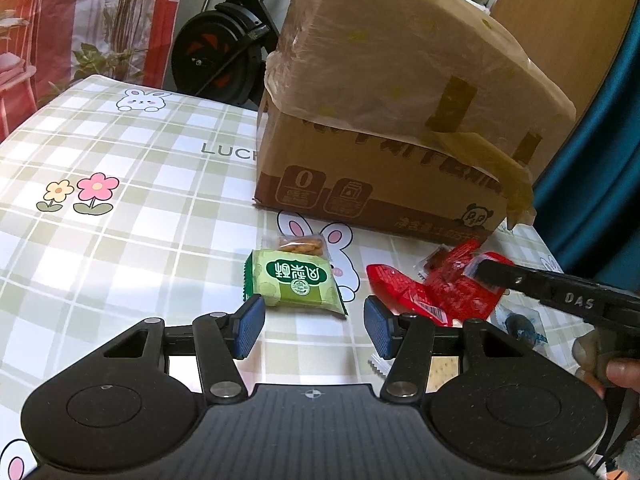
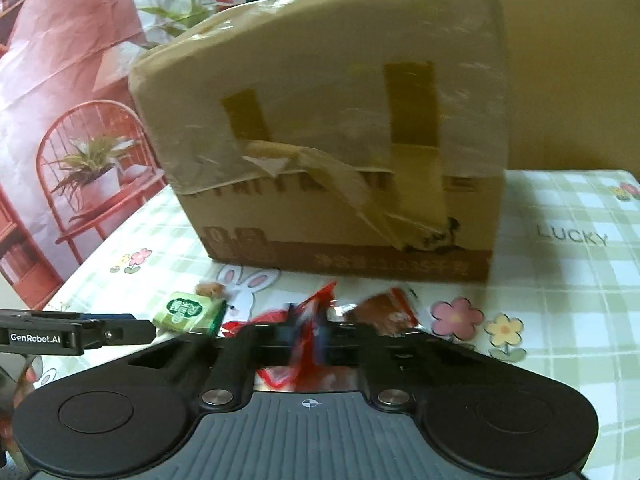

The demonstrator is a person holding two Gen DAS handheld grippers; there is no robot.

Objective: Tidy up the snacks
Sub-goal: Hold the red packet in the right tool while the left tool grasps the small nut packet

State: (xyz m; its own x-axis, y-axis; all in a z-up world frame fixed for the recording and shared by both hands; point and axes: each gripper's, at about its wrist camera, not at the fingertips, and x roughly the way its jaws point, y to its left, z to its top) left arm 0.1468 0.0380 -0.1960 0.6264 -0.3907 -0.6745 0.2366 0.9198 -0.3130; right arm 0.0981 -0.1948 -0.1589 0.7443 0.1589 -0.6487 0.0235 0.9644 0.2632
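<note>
One cardboard box stands on the surface, its top wrapped in brown paper and tape; a panda logo and a large "0" can be read on its printed lower band (the rest of the print is too blurred). The checked cloth reads "LUCKY" in the right wrist view and shows rabbits and flowers.

Before the box lie the snacks. One green packet with Chinese characters lies flat, and one small clear packet of orange pieces touches its far edge. To the right are at least two red packets; one red packet lies flat on the surface.

The left gripper hangs with jaws apart just short of the green packet, nothing between them. The right gripper, marked "DAS", has its jaws clamped on a crumpled red wrapper. "GenRobot.AI" is printed on the left gripper's side.
</note>
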